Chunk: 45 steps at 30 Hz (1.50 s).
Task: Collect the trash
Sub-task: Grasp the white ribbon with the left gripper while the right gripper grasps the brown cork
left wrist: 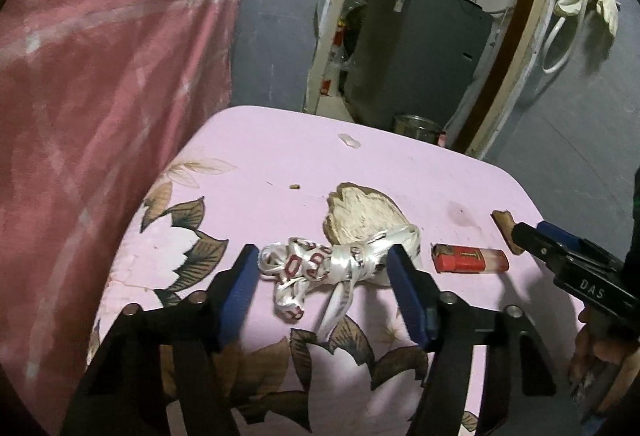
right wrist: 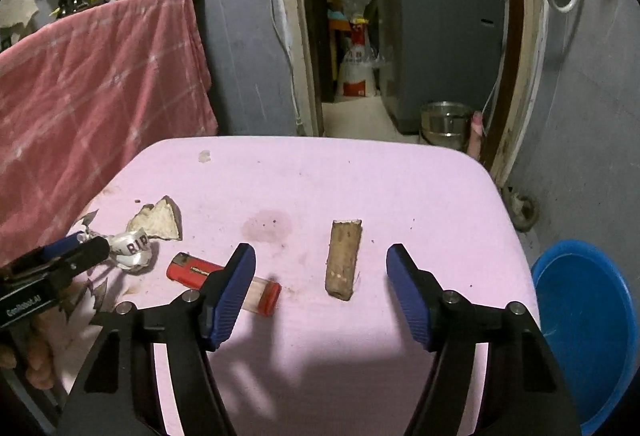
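1. The left gripper [left wrist: 324, 266] has its jaws half spread either side of a crumpled white ribbon [left wrist: 316, 268] with red lettering; the right pad looks to touch the ribbon's end, the left pad stands clear, so nothing is gripped.
2. The right gripper [right wrist: 320, 268] has its jaws half spread around one brown wood stub [right wrist: 343, 260] near the bench's right edge, neither pad touching it.
3. Between the two lies one red lighter [left wrist: 470, 259] with a clear end.
4. One torn bread slice [left wrist: 360, 214] lies just behind the ribbon, touching it.
5. One small white scrap [left wrist: 349, 141] sits near the far edge of the pink bench [left wrist: 400, 172].
6. Containers: one blue basin [right wrist: 584, 320] on the floor off the bench's right edge, its inside seemingly bare; one steel pot [right wrist: 444, 124] in the doorway, contents not visible.
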Each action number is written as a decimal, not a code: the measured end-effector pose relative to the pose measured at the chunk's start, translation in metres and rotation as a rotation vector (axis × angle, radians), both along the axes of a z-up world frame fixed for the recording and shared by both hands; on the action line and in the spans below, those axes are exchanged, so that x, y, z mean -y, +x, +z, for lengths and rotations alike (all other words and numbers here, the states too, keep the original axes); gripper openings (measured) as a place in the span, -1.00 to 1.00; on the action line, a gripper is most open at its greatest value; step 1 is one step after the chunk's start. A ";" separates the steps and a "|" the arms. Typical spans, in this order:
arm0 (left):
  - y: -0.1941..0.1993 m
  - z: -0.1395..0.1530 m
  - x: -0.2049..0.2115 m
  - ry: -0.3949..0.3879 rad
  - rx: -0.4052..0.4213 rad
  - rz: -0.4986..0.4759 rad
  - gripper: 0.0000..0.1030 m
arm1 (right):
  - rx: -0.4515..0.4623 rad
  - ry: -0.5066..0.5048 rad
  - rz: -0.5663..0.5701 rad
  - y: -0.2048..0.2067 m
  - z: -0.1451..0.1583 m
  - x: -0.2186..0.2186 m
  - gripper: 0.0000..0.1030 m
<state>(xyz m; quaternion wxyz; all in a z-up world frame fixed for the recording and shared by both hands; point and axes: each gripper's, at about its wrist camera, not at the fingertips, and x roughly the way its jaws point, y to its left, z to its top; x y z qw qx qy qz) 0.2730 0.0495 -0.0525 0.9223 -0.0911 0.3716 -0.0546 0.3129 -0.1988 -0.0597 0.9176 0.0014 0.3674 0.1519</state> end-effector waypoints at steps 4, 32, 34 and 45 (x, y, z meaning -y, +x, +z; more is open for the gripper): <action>-0.003 0.001 0.008 -0.001 -0.008 -0.041 -0.12 | -0.041 0.030 0.007 0.007 -0.003 0.003 0.28; -0.030 -0.011 0.063 0.089 -0.046 -0.145 -0.75 | -0.128 0.025 0.018 0.013 -0.014 0.011 -0.73; -0.031 -0.012 0.065 0.079 -0.043 -0.140 -0.80 | -0.122 0.030 0.022 0.011 -0.014 0.012 -0.73; -0.045 -0.005 0.067 0.032 0.021 -0.102 -0.86 | -0.011 0.071 0.038 -0.016 0.000 0.022 -0.73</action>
